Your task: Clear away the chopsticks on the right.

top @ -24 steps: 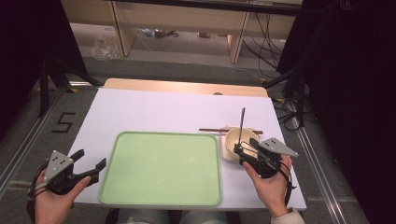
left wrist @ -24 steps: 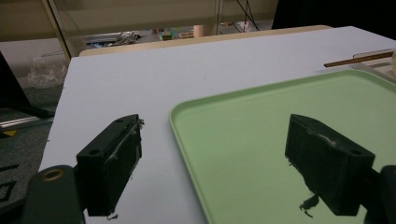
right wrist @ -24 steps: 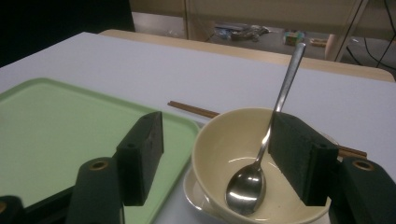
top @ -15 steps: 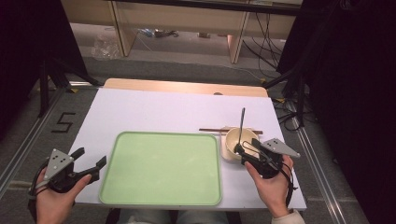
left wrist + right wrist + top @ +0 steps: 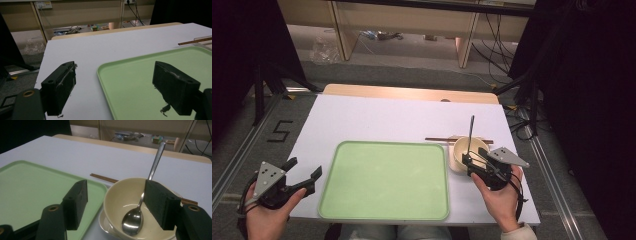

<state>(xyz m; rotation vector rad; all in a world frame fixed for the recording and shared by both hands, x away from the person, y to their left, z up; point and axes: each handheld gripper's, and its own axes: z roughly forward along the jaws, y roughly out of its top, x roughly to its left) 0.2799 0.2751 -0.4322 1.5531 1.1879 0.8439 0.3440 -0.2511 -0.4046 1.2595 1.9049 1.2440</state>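
Observation:
A cream bowl [image 5: 469, 150] stands on a small saucer [image 5: 103, 221] just right of the green tray [image 5: 384, 180]. A metal spoon [image 5: 133, 218] leans in the bowl, its handle rising toward the far side. Brown chopsticks [image 5: 447, 140] lie behind the bowl. My right gripper [image 5: 471, 161] is open at the bowl's near rim, and the bowl [image 5: 125, 192] sits ahead between its jaws [image 5: 117, 200], pads not pressing on it. At the tray's near left corner my left gripper [image 5: 305, 169] is open, with nothing between its fingers [image 5: 117, 85].
The white table top [image 5: 402, 120] stretches behind the tray, with a wooden strip [image 5: 412, 93] along its far edge. The floor beyond holds cables and a plastic bag [image 5: 324, 50]. Metal rails run along both sides of the table.

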